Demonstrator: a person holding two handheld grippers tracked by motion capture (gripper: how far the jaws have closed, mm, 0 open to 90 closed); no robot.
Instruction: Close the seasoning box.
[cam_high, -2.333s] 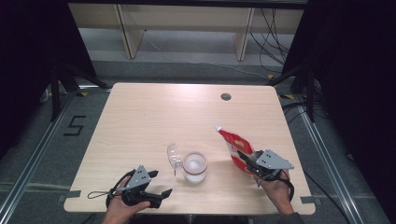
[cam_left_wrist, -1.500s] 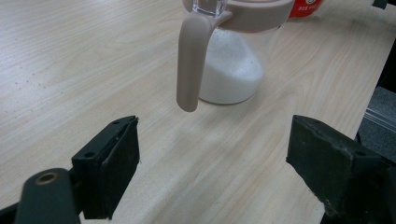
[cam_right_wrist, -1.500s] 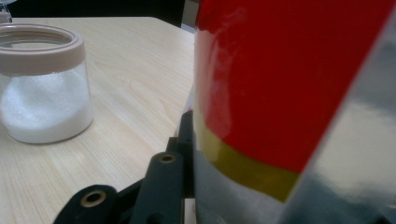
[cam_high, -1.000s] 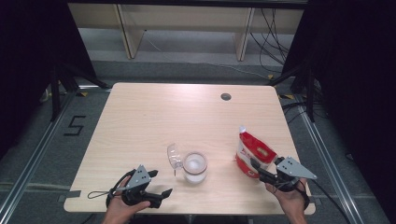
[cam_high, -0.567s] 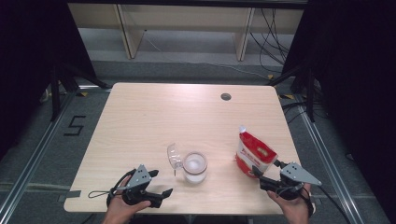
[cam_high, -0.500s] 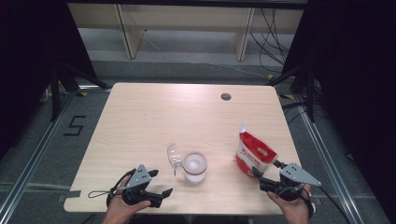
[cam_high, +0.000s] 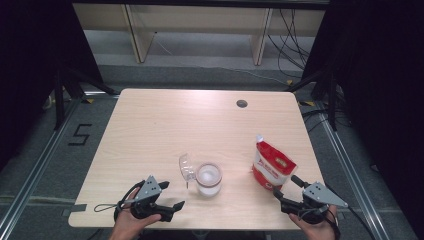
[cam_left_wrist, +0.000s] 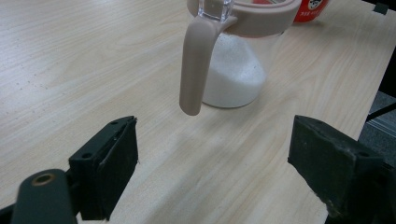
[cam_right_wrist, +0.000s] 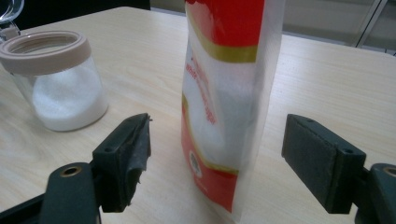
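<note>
Two tools sit at the near edge of the pale wood-grain worktop (cam_high: 150, 130). The right tool (cam_high: 290, 192) has just been opening its jaws, which now stand wide and released on either side of a red-and-white stand-up pouch (cam_high: 271, 167), not pressing it; the pouch stands upright near the right edge, just beyond that tool. Its print is too blurred to read, though a gold band crosses the red top and a small round emblem sits low on the front. Left of the pouch, well apart, stands a clear jar (cam_high: 208, 178) holding white granules, with a beige collar and its clear lid (cam_high: 186, 167) flipped open to the left. The left tool (cam_high: 172, 206) rests released, nothing between its jaws, near the jar. A round grommet hole (cam_high: 242, 103) marks the far side of the worktop. On the grey floor at left a taped "5" (cam_high: 80, 135) shows; beyond stand light wooden shelves (cam_high: 200, 30) and loose cables (cam_high: 292, 45).
</note>
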